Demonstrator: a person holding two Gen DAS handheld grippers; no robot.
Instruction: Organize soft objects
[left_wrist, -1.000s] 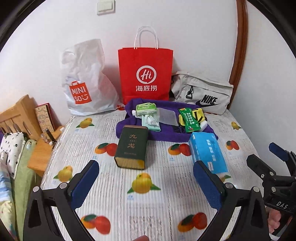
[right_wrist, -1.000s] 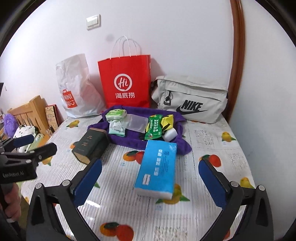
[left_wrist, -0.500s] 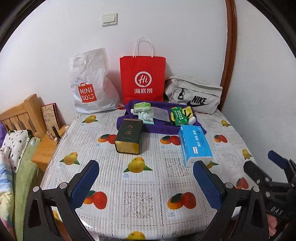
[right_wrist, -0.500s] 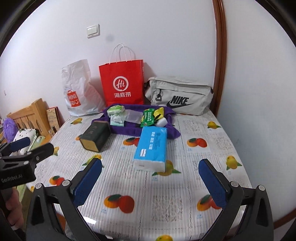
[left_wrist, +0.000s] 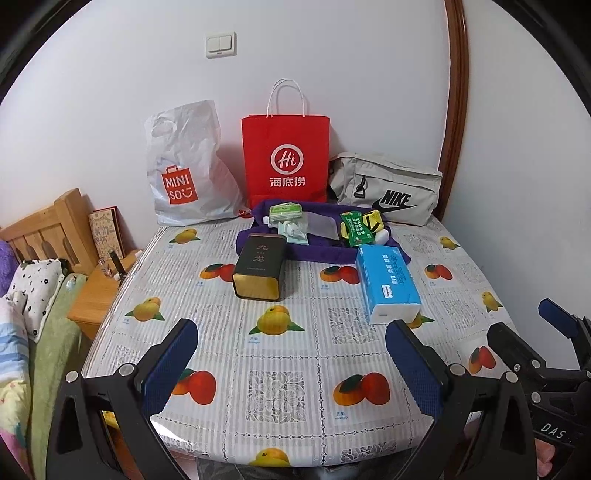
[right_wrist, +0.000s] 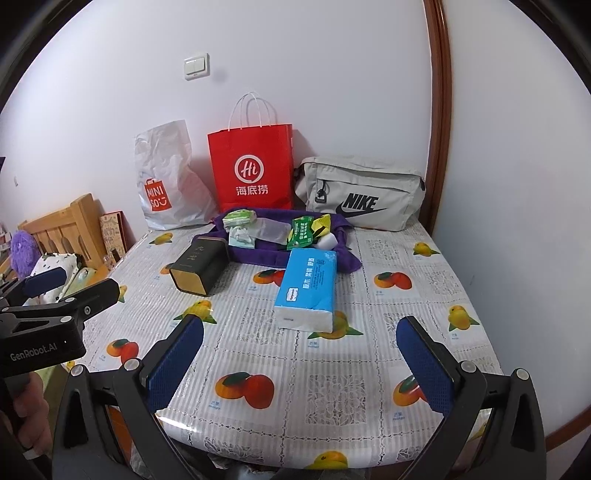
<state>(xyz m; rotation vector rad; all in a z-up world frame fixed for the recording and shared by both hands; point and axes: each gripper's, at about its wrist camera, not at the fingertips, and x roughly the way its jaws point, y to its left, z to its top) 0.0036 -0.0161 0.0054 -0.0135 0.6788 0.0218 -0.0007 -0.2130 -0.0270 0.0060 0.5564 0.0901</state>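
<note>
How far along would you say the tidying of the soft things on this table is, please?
Possibly done: small packets lie on the purple cloth. In hand: nothing; the left tool and right tool are both open, back at the near table edge. Left: the blue tissue pack lies loose on the tablecloth, beside the dark tin.

Red paper bag (left_wrist: 285, 158) upright at wall; white Miniso bag (left_wrist: 184, 173) left of it; wall switch (left_wrist: 221, 45) above; wooden headboard (left_wrist: 48, 229) far left.
</note>
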